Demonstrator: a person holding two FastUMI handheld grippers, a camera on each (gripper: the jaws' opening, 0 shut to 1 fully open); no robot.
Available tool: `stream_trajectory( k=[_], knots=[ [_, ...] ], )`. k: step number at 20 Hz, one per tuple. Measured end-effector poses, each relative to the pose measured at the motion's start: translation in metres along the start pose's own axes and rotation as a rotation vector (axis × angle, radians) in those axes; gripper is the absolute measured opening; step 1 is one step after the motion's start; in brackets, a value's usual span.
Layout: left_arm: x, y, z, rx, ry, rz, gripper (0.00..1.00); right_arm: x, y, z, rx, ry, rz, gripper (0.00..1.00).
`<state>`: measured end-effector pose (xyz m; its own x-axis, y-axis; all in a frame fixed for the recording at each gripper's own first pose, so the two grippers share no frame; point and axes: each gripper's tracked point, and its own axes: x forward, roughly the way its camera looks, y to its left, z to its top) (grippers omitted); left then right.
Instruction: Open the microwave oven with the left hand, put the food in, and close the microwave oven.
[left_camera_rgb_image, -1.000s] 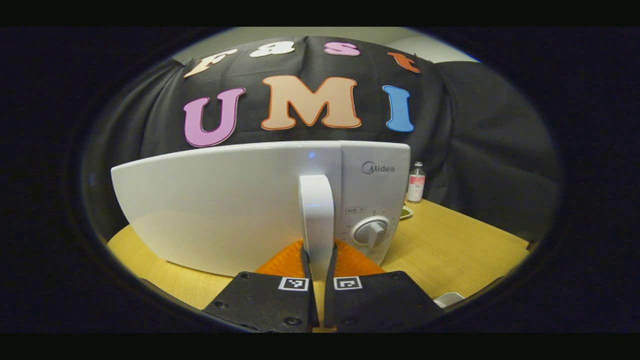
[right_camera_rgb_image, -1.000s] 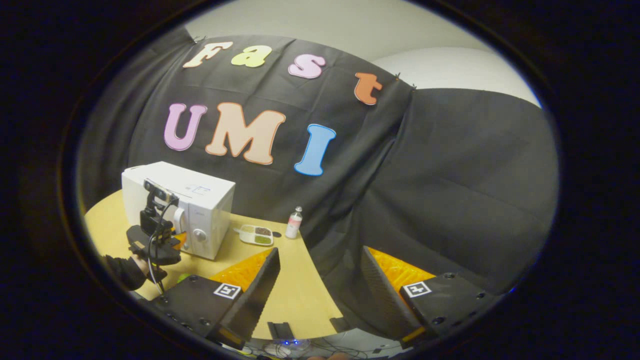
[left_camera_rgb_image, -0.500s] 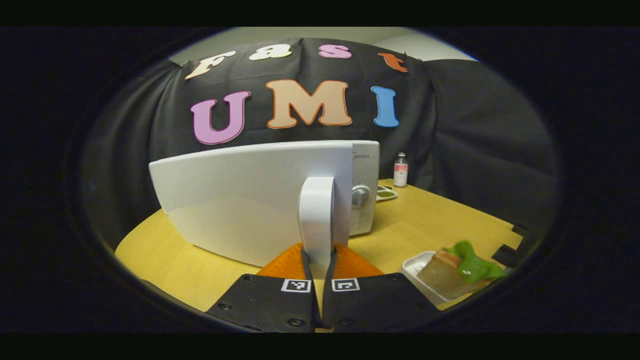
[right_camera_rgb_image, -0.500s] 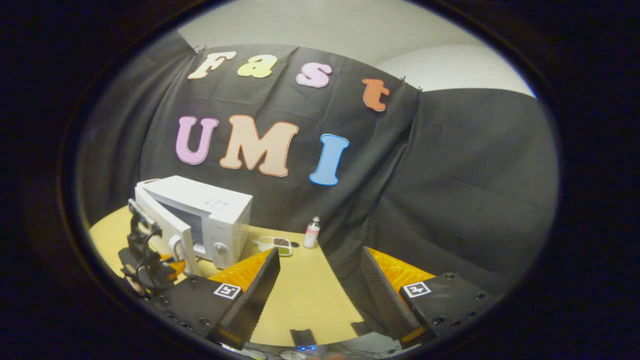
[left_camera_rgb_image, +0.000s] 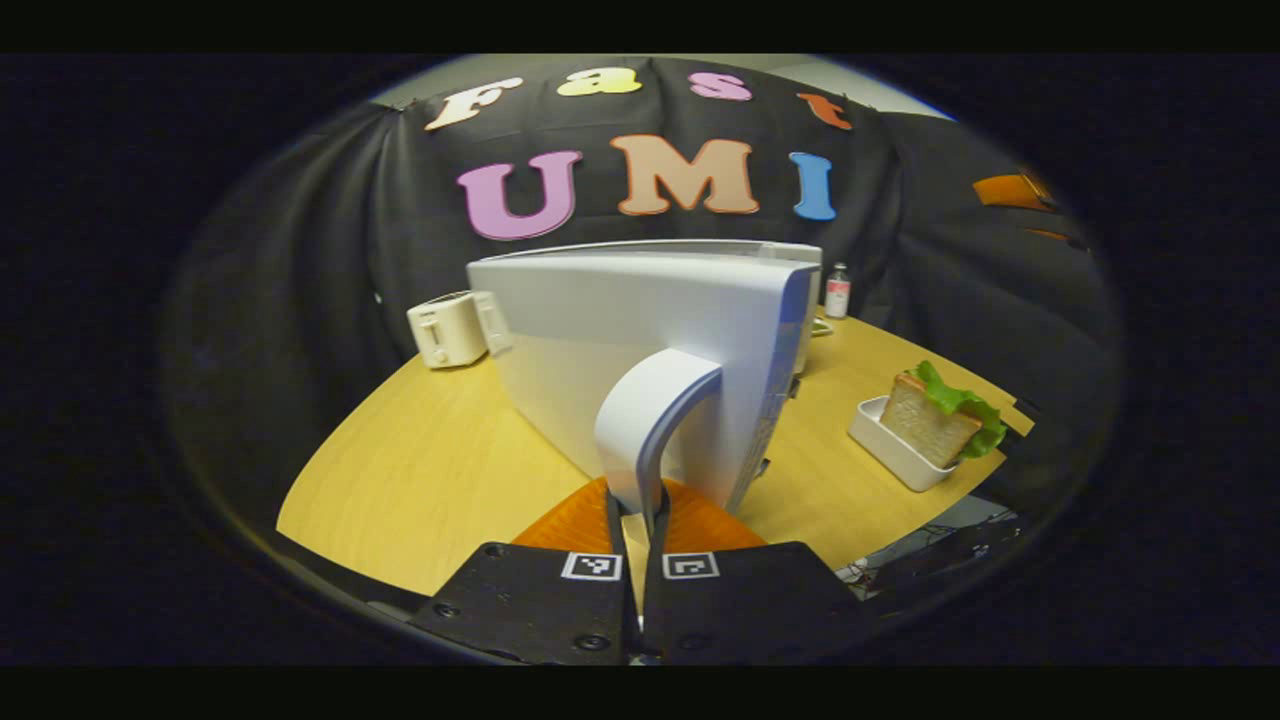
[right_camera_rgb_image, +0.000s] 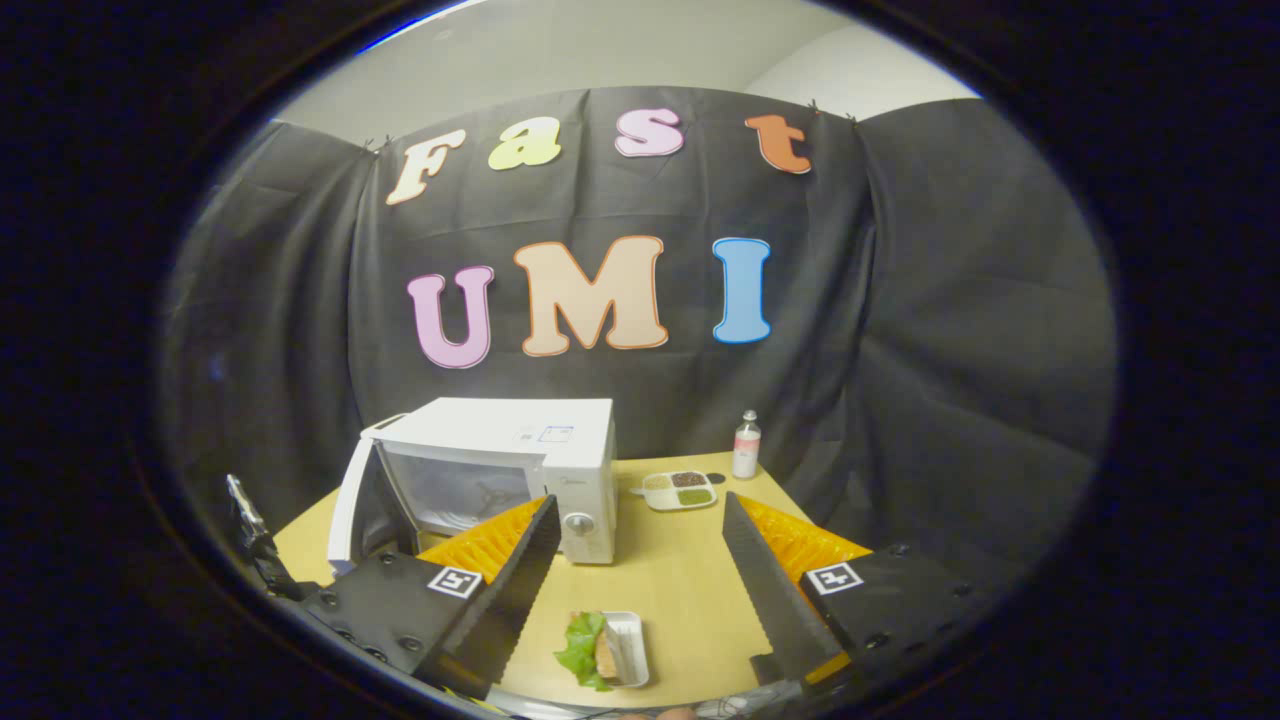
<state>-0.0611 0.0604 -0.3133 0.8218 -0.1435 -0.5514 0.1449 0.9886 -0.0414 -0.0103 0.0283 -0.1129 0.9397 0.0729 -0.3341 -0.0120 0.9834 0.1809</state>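
Worktop (right_camera_rgb_image: 690, 600) carrying white microwave (right_camera_rgb_image: 560, 440) near back wall. Door (left_camera_rgb_image: 640, 330) standing wide open, swung out to microwave's left, cavity showing in right gripper view. Toaster (left_camera_rgb_image: 450, 328) sitting on worktop beyond door. Sandwich (left_camera_rgb_image: 940, 420) with lettuce lying in white tray (left_camera_rgb_image: 890, 450), on worktop in front of microwave. Left gripper (left_camera_rgb_image: 637, 515) pinching door handle (left_camera_rgb_image: 650, 410), fingers nearly closed on it. Right gripper (right_camera_rgb_image: 640, 560) hovering above tray, fingers spread wide, holding nothing.
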Motion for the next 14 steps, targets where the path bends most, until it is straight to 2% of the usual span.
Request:
stream_trajectory(
  k=[3, 5, 9, 14],
  knots=[
    [-0.011, 0.042, -0.010, -0.017, 0.024, 0.063, 0.00, -0.002, 0.014, -0.006, -0.029, -0.019, -0.004, 0.98],
    [-0.016, 0.055, -0.013, -0.036, 0.022, 0.045, 0.01, -0.005, 0.026, -0.013, -0.029, -0.033, 0.010, 1.00],
    [-0.017, 0.066, -0.017, -0.043, 0.021, 0.026, 0.00, -0.009, 0.035, -0.044, -0.085, -0.006, -0.009, 0.98],
    [-0.017, 0.069, -0.017, -0.020, 0.010, 0.010, 0.00, -0.012, 0.036, -0.093, -0.037, 0.055, -0.020, 0.97]
  ],
)
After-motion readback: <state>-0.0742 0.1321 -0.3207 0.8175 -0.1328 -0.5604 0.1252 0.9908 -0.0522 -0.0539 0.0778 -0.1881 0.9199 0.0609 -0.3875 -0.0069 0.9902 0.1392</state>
